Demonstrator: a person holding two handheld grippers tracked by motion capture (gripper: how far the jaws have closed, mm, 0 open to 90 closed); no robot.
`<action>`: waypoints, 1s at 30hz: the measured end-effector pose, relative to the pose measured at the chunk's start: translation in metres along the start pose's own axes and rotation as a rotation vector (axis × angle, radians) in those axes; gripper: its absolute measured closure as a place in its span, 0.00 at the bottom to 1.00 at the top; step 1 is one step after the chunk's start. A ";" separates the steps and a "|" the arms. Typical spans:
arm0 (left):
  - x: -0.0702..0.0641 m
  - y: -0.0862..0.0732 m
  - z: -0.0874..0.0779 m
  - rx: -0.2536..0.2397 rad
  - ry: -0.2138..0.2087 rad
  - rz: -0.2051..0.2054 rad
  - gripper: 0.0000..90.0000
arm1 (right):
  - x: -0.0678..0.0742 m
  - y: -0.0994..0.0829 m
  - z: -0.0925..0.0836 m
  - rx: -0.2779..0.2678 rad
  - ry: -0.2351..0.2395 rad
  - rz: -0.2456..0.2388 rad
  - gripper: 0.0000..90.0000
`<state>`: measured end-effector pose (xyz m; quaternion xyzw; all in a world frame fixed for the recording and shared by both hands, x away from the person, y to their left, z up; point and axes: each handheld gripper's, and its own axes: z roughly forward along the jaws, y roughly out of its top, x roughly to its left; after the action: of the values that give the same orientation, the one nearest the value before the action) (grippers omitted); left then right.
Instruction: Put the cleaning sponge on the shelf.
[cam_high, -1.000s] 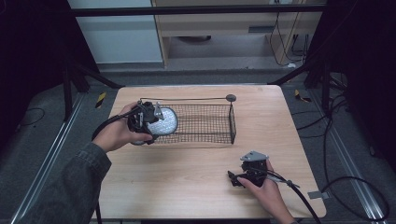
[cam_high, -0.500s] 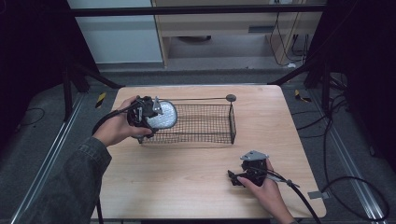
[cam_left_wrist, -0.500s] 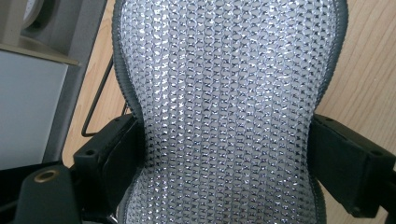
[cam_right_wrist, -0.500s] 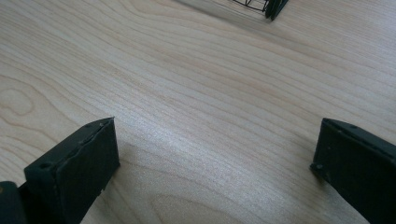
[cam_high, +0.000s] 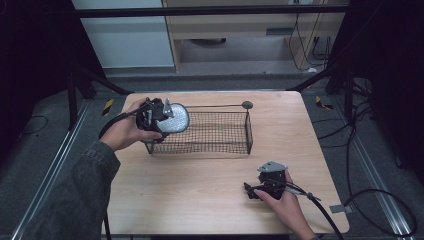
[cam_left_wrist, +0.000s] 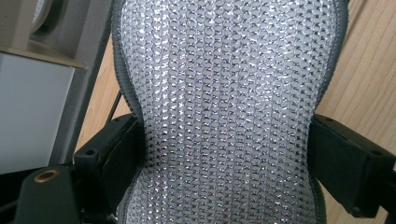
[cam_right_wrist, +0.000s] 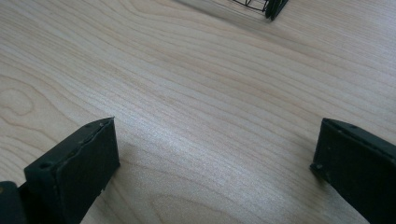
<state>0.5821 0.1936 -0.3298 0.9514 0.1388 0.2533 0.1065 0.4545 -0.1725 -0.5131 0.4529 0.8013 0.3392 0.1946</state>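
A silvery mesh-covered pad with a dark grey rim (cam_high: 176, 119) (cam_left_wrist: 224, 112) is held above the left end of a black wire basket (cam_high: 220, 145). My left gripper (cam_high: 159, 120) (cam_left_wrist: 224, 163) is shut on it, its two black jaws pressing the pad's narrow waist from both sides. My right gripper (cam_high: 250, 191) (cam_right_wrist: 215, 158) rests low over the bare wooden table (cam_high: 200, 185) at the front right, jaws wide apart with nothing between them.
The basket has a thin wire handle ending in a round dark knob (cam_high: 247, 105) at its back right. A basket corner (cam_right_wrist: 273, 9) shows at the top of the right gripper view. Cables (cam_high: 370, 200) trail off the table's right side.
My left gripper has lifted the pad up and toward the back over the basket's left end. The right gripper has stayed where it was.
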 end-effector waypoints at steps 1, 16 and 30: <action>0.000 0.000 0.000 -0.001 0.000 0.000 0.15 | 0.000 0.000 0.000 -0.001 0.000 0.000 0.00; 0.005 0.004 0.017 -0.004 -0.004 0.016 0.15 | 0.000 0.000 0.000 0.000 -0.001 0.000 0.00; 0.016 0.012 0.046 0.004 -0.035 0.033 0.15 | 0.000 0.000 0.000 -0.001 -0.001 0.000 0.01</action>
<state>0.6213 0.1816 -0.3588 0.9581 0.1217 0.2380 0.1028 0.4544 -0.1724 -0.5132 0.4529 0.8010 0.3393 0.1951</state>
